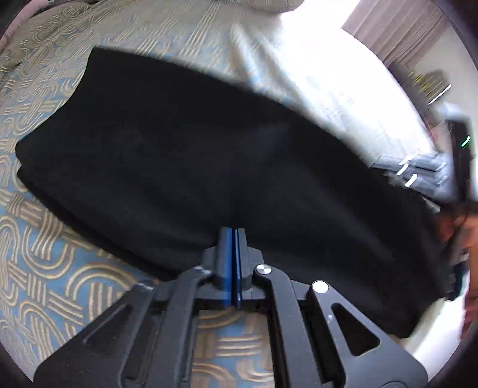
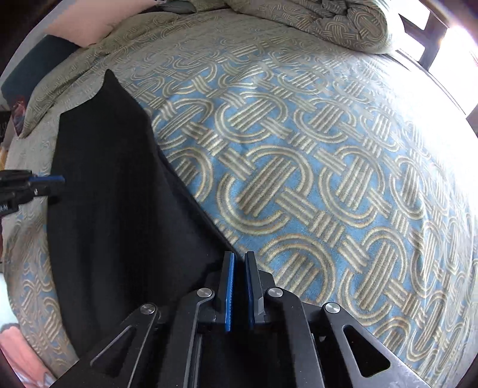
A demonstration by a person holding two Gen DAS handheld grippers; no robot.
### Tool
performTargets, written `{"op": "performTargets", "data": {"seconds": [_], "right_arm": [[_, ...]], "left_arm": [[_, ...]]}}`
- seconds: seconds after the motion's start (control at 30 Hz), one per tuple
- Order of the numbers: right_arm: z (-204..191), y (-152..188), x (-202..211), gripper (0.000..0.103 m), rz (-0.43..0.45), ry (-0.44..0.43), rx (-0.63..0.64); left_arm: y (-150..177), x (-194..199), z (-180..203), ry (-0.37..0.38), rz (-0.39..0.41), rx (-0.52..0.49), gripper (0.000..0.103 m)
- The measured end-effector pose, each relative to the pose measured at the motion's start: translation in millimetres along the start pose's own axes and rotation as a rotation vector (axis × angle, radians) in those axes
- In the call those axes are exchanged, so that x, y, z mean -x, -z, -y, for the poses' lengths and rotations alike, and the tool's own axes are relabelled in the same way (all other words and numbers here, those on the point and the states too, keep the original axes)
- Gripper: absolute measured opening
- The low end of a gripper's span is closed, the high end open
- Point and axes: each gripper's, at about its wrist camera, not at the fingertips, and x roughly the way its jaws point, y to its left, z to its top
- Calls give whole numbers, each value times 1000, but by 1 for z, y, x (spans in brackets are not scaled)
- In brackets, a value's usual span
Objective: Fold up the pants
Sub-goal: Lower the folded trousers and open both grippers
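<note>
Left tongs [image 1: 233, 235], at the lower centre of the left wrist view, have their blue pads pressed together at the near edge of the black fabric pants [image 1: 209, 167]; whether any cloth is caught between them cannot be told. Right tongs [image 2: 239, 258], at the lower centre of the right wrist view, stand slightly parted with a narrow gap between the pads, their tips at the pants' right edge [image 2: 119, 209] and nothing visibly held.

The pants lie as a long dark band on the bed's blue quilt with a beige interlocking-loop pattern [image 2: 298, 179], running diagonally from the upper left to the lower right of the left wrist view, which is blurred. In the right wrist view, the left tongs [image 2: 56, 179] show at the left edge, touching the pants' far side. A bundled duvet of the same pattern [image 2: 343, 24] sits at the upper right.
</note>
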Motion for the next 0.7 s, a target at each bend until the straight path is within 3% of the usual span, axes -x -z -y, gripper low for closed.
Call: {"op": "performTargets", "data": {"seconds": [0.07, 0.1, 0.2, 0.33, 0.4, 0.5, 0.57, 0.6, 0.63, 0.7], "right_arm": [[14, -4, -3, 2, 34, 168, -32], [26, -5, -4, 2, 38, 213, -70], [58, -2, 1, 5, 44, 85, -224], [37, 8, 23, 10, 69, -121, -171], [17, 10, 26, 21, 60, -152, -127], [-13, 16, 17, 23, 30, -137, -71], [-29, 5, -5, 21, -1, -51, -45], [-33, 0, -13, 36, 25, 29, -26], [-33, -7, -18, 43, 45, 126, -16], [-20, -16, -17, 31, 67, 282, -119]], "left_arm": [[5, 6, -10, 12, 11, 23, 4], [6, 10, -15, 18, 6, 46, 4], [10, 18, -28, 3, 1, 76, 4], [8, 18, -32, 0, -4, 102, 4], [8, 17, -26, -28, 1, 84, 4], [8, 14, -14, -71, 13, 46, 4], [7, 12, -14, -71, 14, 52, 4], [7, 12, -15, -62, 11, 66, 4], [6, 14, -17, -50, 5, 90, 4], [7, 19, -22, -36, 1, 123, 4]]}}
